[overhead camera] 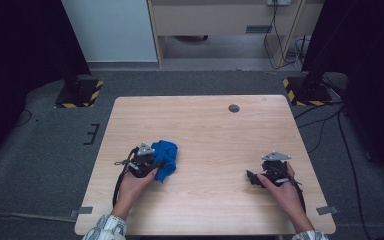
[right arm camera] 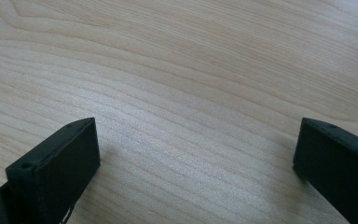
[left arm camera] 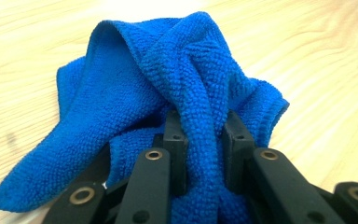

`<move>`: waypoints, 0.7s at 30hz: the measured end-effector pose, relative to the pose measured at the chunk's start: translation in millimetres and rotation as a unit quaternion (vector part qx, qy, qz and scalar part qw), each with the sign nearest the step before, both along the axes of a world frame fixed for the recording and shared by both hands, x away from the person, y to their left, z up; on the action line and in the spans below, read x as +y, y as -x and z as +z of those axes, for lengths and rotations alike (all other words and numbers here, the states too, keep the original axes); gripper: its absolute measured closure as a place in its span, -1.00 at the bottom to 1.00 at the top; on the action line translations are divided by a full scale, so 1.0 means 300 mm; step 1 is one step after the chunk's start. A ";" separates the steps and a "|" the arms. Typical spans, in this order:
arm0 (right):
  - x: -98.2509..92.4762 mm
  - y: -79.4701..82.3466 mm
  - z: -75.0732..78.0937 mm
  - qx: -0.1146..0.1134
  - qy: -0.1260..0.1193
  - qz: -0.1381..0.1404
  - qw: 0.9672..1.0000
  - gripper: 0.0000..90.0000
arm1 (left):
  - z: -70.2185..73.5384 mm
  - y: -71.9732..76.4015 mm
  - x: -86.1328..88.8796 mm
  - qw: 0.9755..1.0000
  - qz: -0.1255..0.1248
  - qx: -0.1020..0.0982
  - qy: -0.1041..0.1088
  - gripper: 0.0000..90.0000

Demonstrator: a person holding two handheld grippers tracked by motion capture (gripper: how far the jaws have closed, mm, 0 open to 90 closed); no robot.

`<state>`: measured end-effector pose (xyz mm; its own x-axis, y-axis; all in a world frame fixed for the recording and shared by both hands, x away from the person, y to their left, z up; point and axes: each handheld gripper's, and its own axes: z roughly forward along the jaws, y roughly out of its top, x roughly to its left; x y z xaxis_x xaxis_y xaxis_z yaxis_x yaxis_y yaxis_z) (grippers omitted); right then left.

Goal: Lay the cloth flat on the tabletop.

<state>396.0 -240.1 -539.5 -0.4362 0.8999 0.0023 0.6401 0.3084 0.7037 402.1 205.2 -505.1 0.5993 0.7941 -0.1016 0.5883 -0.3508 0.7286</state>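
A crumpled blue cloth (overhead camera: pixel 166 157) lies on the left half of the wooden table (overhead camera: pixel 205 125). My left gripper (overhead camera: pixel 152 164) is at its left edge. In the left gripper view a fold of the blue cloth (left arm camera: pixel 186 79) is pinched between the two black fingers (left arm camera: pixel 175 135), so my left gripper (left arm camera: pixel 204 126) is shut on it. My right gripper (overhead camera: pixel 252 177) rests low on the right side of the table, held by a hand. In its own view my right gripper (right arm camera: pixel 196 154) has its jaws wide apart with bare wood between them.
A small dark round grommet (overhead camera: pixel 234 108) sits near the table's far edge. Beyond the table are grey carpet, two stand bases with yellow-black tape (overhead camera: pixel 77 93), cables, and a wooden cabinet (overhead camera: pixel 220 20).
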 end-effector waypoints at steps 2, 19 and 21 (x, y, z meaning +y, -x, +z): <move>0.000 0.000 0.000 0.000 0.000 0.000 1.000 -0.99 | 0.006 0.004 -0.025 1.000 -0.010 -0.002 0.001 0.67; 0.000 0.000 0.000 0.000 0.000 -0.001 1.000 -0.99 | 0.039 0.036 -0.227 0.997 -0.075 -0.006 0.037 0.66; 0.000 0.000 0.000 0.000 0.000 0.000 1.000 -0.99 | 0.043 0.040 -0.248 0.995 -0.084 -0.007 0.043 0.66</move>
<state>396.0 -240.1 -539.5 -0.4362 0.8999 0.0025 0.6401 0.3083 0.7037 390.2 130.8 -492.3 0.7251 0.6707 -0.1564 0.5162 -0.3789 0.7681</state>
